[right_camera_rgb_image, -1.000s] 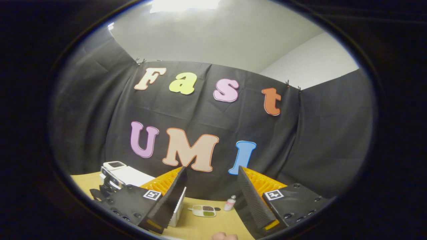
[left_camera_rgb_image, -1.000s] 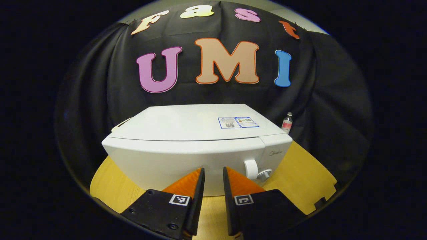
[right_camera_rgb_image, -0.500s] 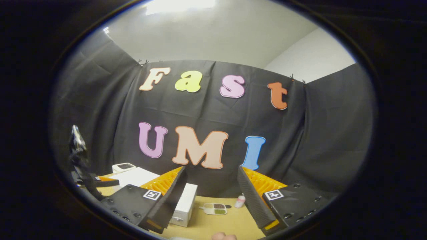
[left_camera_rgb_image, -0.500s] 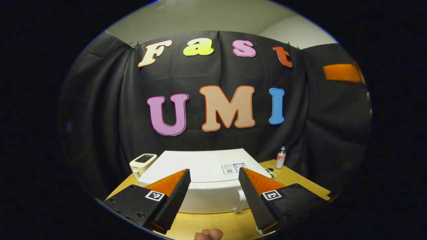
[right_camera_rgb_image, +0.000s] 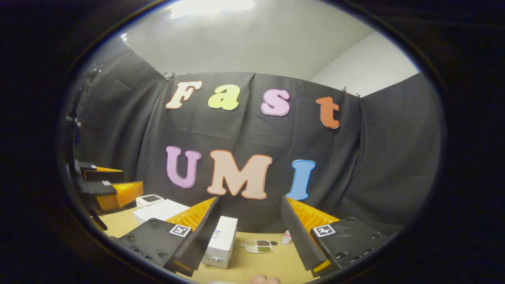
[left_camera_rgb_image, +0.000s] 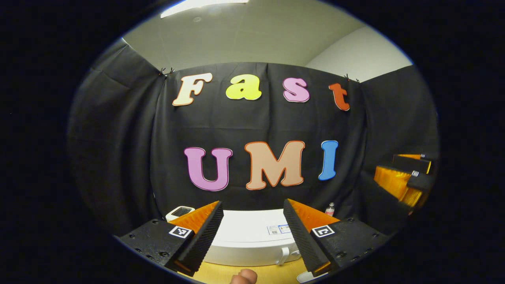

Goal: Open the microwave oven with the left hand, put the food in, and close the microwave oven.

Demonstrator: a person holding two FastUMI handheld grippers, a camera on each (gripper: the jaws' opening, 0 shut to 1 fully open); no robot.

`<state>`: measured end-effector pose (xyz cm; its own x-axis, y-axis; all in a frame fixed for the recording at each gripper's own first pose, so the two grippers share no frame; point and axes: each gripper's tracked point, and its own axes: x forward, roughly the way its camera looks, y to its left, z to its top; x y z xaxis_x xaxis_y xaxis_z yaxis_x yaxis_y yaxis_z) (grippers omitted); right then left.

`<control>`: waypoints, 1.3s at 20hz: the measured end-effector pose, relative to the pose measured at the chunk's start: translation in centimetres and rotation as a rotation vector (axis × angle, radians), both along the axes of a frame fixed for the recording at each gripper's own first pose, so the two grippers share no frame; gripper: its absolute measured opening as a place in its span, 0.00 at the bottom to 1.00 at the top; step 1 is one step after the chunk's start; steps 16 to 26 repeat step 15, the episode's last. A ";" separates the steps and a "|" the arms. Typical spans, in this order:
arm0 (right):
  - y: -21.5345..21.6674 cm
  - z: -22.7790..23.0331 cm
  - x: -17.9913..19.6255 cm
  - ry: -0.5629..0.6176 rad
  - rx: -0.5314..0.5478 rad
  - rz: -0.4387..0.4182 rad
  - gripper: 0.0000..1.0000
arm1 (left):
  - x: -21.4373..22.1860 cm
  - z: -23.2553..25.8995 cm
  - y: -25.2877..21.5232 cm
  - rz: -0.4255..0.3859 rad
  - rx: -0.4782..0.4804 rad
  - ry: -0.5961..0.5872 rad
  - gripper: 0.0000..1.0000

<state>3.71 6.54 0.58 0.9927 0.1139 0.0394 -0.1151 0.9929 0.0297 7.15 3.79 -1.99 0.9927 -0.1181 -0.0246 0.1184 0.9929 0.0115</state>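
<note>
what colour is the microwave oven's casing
White; the boxy microwave oven shows best in the left gripper view.

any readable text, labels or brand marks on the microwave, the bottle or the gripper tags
Microwave top sticker: printed, too small to read.
Bottle label: too small to read.
Square tags on the left gripper and right gripper: black-and-white coded patterns, no words.
Microwave brand mark: none legible.

White microwave [left_camera_rgb_image: 246, 244] door shut, on table; food tray [right_camera_rgb_image: 258, 246] just beside.

Staged recording booth, black cloth wall [right_camera_rgb_image: 375, 157], white microwave [left_camera_rgb_image: 246, 240] on wooden table [right_camera_rgb_image: 256, 262], plain ceiling [right_camera_rgb_image: 252, 43]
</note>
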 end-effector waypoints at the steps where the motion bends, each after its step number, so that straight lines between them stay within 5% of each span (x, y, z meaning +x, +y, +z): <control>1: -0.2 0.1 -0.1 -0.001 0.010 -0.006 0.96 | -0.4 0.8 -0.2 -0.011 -0.016 0.001 0.93; 26: -0.4 1.0 -2.2 -0.003 0.043 -0.028 0.96 | -3.6 3.1 -1.7 -0.064 0.030 -0.017 0.95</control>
